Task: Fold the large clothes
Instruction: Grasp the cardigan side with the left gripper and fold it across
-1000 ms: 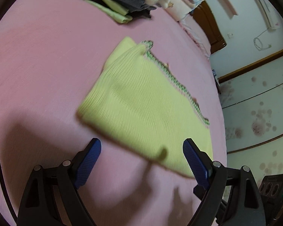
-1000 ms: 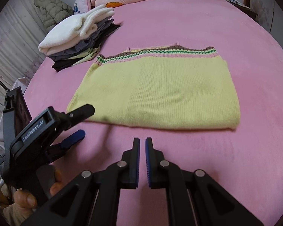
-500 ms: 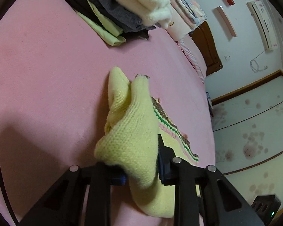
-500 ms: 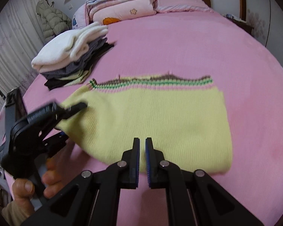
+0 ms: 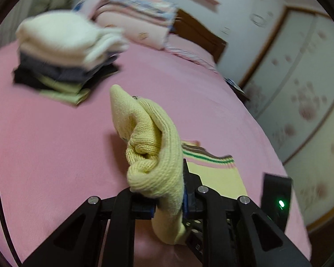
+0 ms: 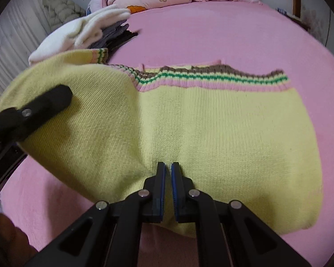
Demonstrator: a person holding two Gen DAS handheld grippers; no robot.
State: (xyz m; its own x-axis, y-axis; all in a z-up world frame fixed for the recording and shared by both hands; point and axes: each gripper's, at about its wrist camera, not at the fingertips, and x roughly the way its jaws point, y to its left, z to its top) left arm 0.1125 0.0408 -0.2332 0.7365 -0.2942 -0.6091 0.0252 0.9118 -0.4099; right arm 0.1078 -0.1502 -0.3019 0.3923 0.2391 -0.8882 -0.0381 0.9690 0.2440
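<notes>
At the bottom centre of the right wrist view, the right gripper (image 6: 168, 171) is sitting with its blue-padded jaws pressed almost together, nothing visibly between them, its tips over the near edge of the yellow sweater (image 6: 222, 138). The sweater is lying across the middle of the frame on the pink bed (image 6: 211, 33), its striped hem running along the far side. At the left of the frame, the left gripper (image 6: 44, 104) is lifting the sweater's left end off the bed, curling it over.

In the left wrist view, the left gripper (image 5: 167, 202) is pinching a bunched fold of the sweater (image 5: 153, 155) at lower centre. Farther back, at the upper left, a stack of folded clothes (image 5: 62, 51) is resting on the bed, with folded bedding (image 5: 135, 15) behind it.
</notes>
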